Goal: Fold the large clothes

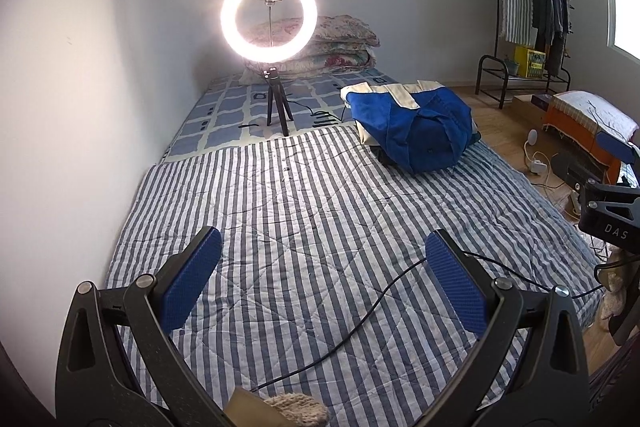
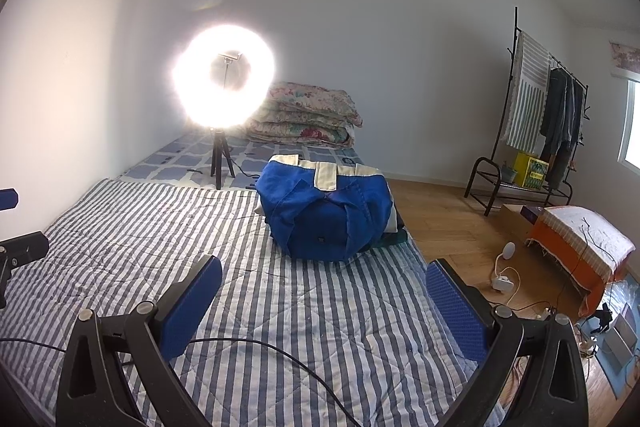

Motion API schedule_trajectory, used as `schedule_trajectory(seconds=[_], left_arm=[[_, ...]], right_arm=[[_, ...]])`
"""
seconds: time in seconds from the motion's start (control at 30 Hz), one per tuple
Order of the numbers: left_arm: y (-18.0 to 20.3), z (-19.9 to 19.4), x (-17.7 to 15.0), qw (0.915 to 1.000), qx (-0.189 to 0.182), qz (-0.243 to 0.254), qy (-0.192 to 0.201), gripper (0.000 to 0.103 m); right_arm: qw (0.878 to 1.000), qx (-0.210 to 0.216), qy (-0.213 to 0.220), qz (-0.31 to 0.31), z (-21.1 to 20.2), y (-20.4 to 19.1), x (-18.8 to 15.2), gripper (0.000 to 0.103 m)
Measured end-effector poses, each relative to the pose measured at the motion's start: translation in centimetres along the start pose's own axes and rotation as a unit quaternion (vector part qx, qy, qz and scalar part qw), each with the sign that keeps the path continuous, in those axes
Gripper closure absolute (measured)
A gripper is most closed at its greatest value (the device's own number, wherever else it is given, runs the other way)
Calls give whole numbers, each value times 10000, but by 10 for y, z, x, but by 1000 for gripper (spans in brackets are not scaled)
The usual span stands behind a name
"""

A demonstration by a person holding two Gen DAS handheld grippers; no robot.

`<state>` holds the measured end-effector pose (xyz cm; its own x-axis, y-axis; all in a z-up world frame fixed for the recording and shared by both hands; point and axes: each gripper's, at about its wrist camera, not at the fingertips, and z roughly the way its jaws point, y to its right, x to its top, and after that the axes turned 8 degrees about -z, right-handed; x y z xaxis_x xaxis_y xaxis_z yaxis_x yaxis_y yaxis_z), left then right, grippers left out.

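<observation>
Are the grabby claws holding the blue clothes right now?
No. The left gripper and right gripper are open and empty; the blue clothes lie untouched on the striped quilt.

ring light (image 1: 269,15) glowing | folded quilts (image 1: 340,47) just behind it | clothes rack (image 1: 528,23) far right | wood floor (image 2: 452,227) between

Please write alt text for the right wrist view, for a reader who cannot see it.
A crumpled blue and cream garment lies on a blue-and-white striped quilt, beyond the open, empty right gripper. A lit ring light on a tripod stands behind.
</observation>
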<state>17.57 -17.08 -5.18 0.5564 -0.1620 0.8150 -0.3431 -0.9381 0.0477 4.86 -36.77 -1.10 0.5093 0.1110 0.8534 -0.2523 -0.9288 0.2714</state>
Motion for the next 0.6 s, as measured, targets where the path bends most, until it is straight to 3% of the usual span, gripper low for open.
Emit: schedule_trajectory(seconds=[0.6], left_arm=[[2,-4,-3,9999,100,-15,70,0]], right_arm=[[9999,33,-9,-161,0,-6,-6,0]])
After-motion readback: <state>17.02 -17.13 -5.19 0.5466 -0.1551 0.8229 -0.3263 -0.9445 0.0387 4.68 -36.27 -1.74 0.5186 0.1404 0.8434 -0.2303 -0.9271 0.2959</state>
